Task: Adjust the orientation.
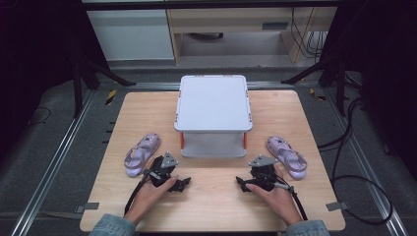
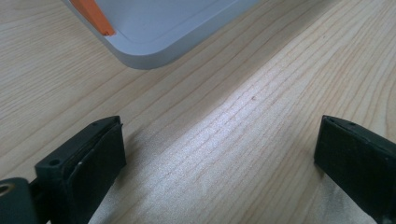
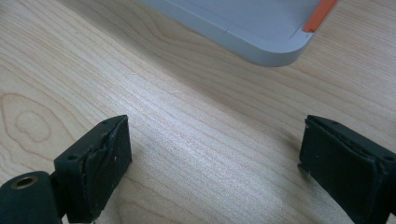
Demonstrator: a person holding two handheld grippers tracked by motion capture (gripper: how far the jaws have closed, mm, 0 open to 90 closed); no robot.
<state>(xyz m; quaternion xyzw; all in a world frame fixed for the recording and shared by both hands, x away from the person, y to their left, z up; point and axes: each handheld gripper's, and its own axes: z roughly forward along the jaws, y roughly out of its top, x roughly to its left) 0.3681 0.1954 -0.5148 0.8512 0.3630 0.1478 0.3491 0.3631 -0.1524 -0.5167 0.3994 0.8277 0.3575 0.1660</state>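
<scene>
While resting: both tongs [image 1: 181, 184] agape.

Readable text: I find none in any view.
Grey rack [image 1: 213, 103], ahead of and between my two grippers: I see plain grey surfaces and orange posts, no label or brand.
Lilac sandals, left [image 1: 141, 154] and right [image 1: 287, 156], just outside each gripper: one carries a small star-shaped charm, no lettering I can make out.
Wooden table [image 1: 211, 196] under the grippers: bare grain, no marks or numbers.
</scene>
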